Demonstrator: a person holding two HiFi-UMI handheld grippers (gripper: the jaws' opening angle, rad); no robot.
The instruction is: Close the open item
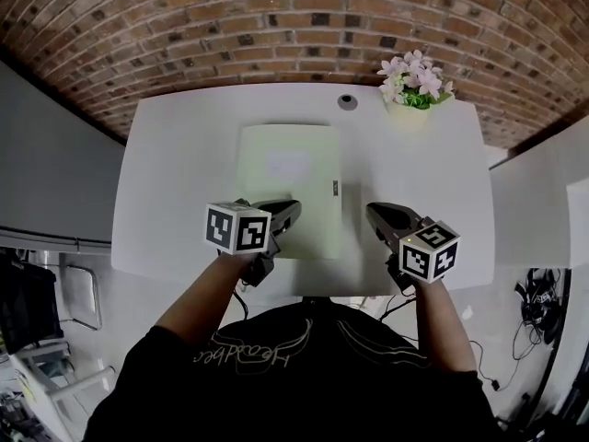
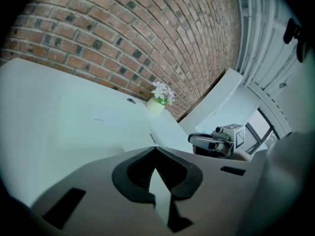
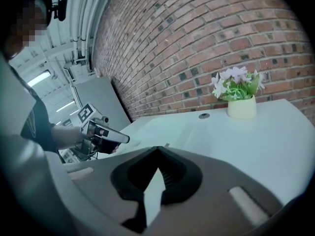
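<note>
Left gripper: jaws pinched together on nothing. Right gripper: same, tips meeting, empty. Both hover at the near corners of the flat, pale-green case on the smooth white table, likely ready to press. It looks already shut, though I can't be sure.
</note>
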